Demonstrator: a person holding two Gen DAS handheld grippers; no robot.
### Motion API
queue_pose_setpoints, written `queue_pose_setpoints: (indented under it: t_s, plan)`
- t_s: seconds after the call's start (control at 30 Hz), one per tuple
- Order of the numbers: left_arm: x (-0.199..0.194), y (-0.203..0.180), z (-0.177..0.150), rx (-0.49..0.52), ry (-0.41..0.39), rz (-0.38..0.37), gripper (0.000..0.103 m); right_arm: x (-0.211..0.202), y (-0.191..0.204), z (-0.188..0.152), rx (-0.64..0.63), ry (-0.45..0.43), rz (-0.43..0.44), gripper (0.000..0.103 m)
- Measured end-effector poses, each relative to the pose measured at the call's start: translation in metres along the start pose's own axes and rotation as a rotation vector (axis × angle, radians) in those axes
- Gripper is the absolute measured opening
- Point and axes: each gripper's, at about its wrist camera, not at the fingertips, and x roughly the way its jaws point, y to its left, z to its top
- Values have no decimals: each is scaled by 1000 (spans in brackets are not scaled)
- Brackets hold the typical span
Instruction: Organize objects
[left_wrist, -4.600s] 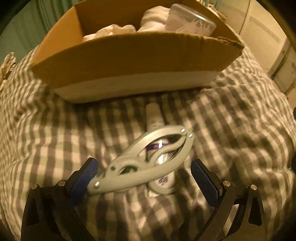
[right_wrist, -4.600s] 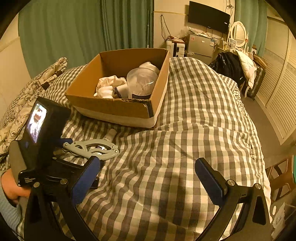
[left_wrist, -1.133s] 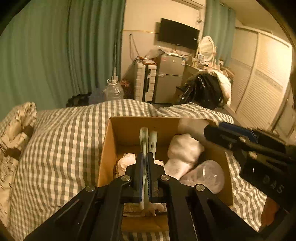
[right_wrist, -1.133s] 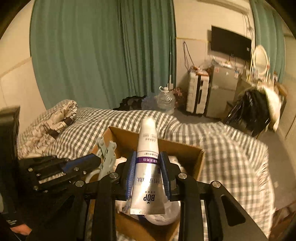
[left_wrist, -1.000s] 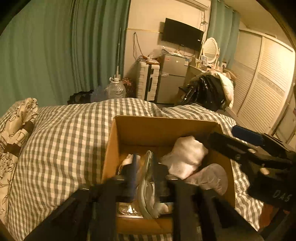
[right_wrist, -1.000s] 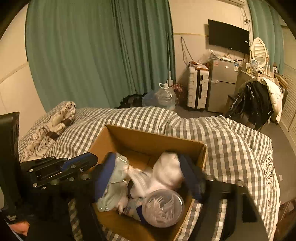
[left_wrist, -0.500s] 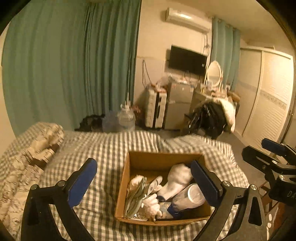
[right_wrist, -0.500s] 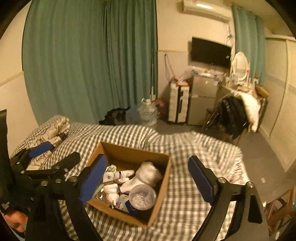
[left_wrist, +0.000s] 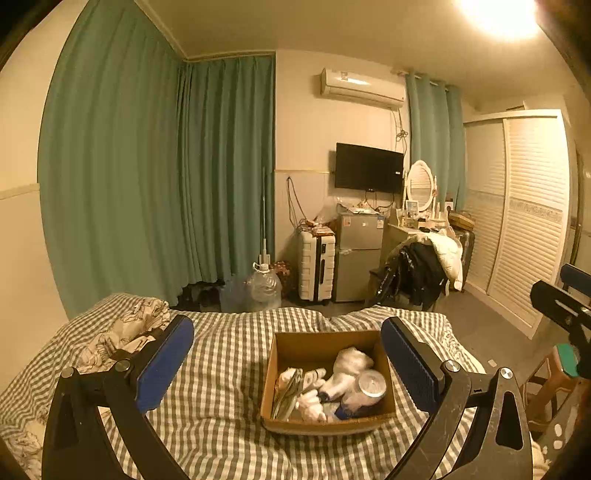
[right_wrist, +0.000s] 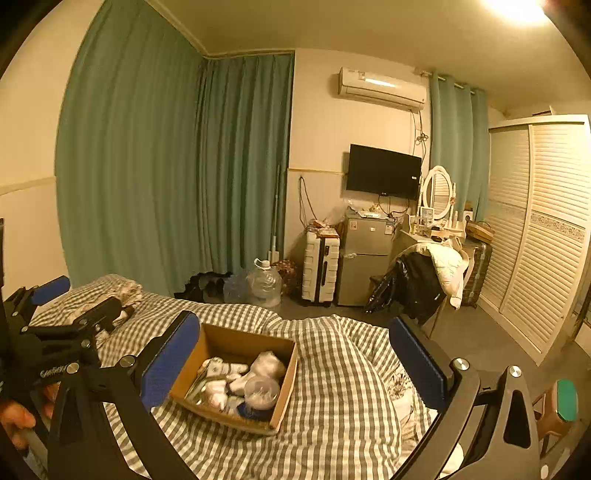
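A cardboard box (left_wrist: 280, 373) (right_wrist: 286, 384) sits on the checked bed cover. It holds white cloths (left_wrist: 351, 360), a clear round tub (left_wrist: 371, 384) (right_wrist: 262, 393), a grey clamp tool (left_wrist: 286, 393) and a white tube (right_wrist: 229, 368). My left gripper (left_wrist: 287, 363) is open and empty, held well above and back from the box. My right gripper (right_wrist: 293, 363) is open and empty, also high above the bed. The left gripper also shows at the left of the right wrist view (right_wrist: 51, 321).
The checked bed cover (left_wrist: 221, 369) fills the foreground, with a patterned pillow (left_wrist: 125, 332) at the left. Beyond the bed stand a water jug (left_wrist: 264, 286), a white suitcase (left_wrist: 316, 266), a small fridge (left_wrist: 360, 254) and a chair with clothes (left_wrist: 421, 273). A wardrobe (left_wrist: 524, 229) is at the right.
Both grippers let go over the box: the clamp tool and the tube now lie inside it. Both grippers opened and pulled up and back, so the box looks smaller.
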Motion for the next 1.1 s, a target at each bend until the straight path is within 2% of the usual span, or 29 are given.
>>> queue_pose_setpoints:
  t_s: [0.13, 0.2, 0.37, 0.5, 0.7, 0.8, 1.1]
  plan:
    - [-16, 0, -15, -6, -12, 6, 103, -30, 5, -21, -19, -38, -2, 103]
    - [-21, -2, -23, -17, -4, 22, 103, -33, 6, -28, -26, -39, -9, 103]
    - [-37, -3, -51, -56, -69, 52, 103, -30, 6, -52, -13, -66, -25, 103]
    - [-26, -8, -83, -52, -74, 83, 103, -12, 13, -82, -28, -73, -47, 103]
    - [4, -11, -123, -14, -20, 108, 103, 37, 25, -129, -35, 9, -35, 103]
    - [10, -9, -128, -26, 5, 100, 103, 50, 27, -138, -38, 51, -29, 103]
    - [4, -6, -125, -36, 6, 84, 103, 53, 18, -141, 0, 66, -57, 103]
